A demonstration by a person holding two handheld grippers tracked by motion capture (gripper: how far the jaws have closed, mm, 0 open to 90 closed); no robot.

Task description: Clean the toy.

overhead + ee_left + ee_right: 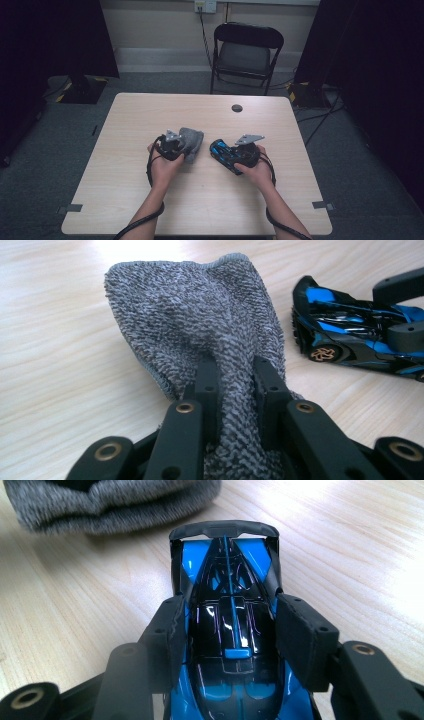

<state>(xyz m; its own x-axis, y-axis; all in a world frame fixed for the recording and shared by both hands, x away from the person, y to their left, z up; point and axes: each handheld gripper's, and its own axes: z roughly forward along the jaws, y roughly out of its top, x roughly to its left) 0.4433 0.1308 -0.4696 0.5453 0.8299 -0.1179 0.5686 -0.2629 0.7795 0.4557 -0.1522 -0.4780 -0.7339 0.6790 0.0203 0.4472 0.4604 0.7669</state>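
A grey knitted cloth [200, 315] bunches up between the jaws of my left gripper [235, 382], which is shut on a fold of it; the rest of the cloth drapes onto the table. In the high view the cloth [192, 140] lies just beyond my left gripper [176, 144] at mid table. A blue and black toy car [227, 630] sits between the pads of my right gripper [230, 640], which press on its two sides. The car [224, 151] rests on the table, close to the right of the cloth, with my right gripper [239, 156] around it.
The light wooden table [200, 200] has a small dark round cap [237, 108] near its far edge. A black folding chair [245, 52] stands behind the table. Cables trail from both grippers off the near edge. Dark curtains hang at both sides.
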